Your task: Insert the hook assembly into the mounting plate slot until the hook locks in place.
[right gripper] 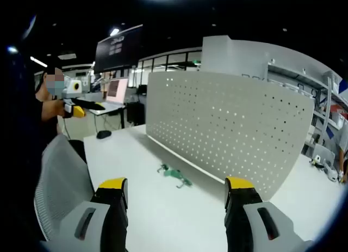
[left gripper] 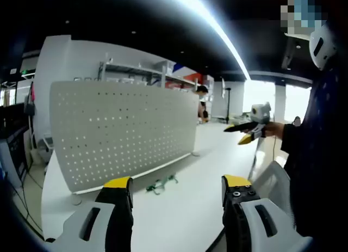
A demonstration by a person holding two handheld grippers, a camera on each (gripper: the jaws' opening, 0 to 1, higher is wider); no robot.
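A white perforated mounting plate [left gripper: 125, 132] [right gripper: 228, 127] stands upright along the white table. At its foot, flat on the tabletop, lies the small green hook assembly [left gripper: 161, 183] [right gripper: 175, 174]. My left gripper [left gripper: 177, 182] is open, with nothing between its yellow-tipped jaws, and hangs short of the hook. My right gripper [right gripper: 175, 183] is open too, also apart from the hook. Each gripper appears far off in the other's view, held in a person's hand: the right gripper [left gripper: 251, 127] and the left gripper [right gripper: 81, 104].
The person holding the grippers stands at the table's edge beside a grey mesh chair [right gripper: 60, 181] [left gripper: 274, 178]. A dark monitor [right gripper: 117, 48], a laptop [right gripper: 117, 91] and a mouse [right gripper: 103, 134] sit beyond the plate's end. Bare table [left gripper: 190, 214] spreads before the plate.
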